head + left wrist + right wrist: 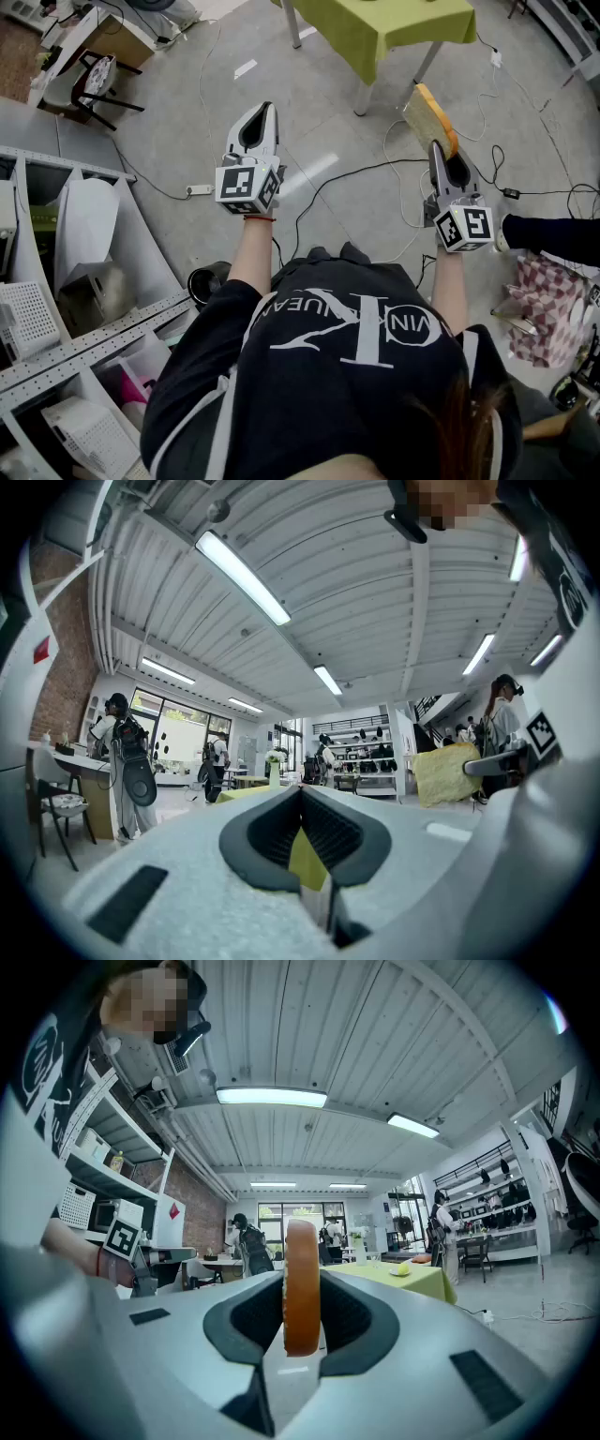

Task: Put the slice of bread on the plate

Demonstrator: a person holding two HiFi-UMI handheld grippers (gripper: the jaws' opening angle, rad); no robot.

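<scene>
Jaws of right gripper [438,155] clamp bread slice [433,114] edgewise; those of left gripper [302,794] closed, empty

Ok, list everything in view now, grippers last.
Tan slice of bread: one, orange crust, held upright, right of centre.
Table with a green cloth: one, ahead on the grey floor.
Black cables: several, on the floor near the table.
White power strip: one, floor, centre-left.
White shelving: one unit, far left.
Red checked bag: one, far right.
Left gripper: one, grey, jaws together, empty.
Right gripper: one, grey, shut on the bread.
</scene>
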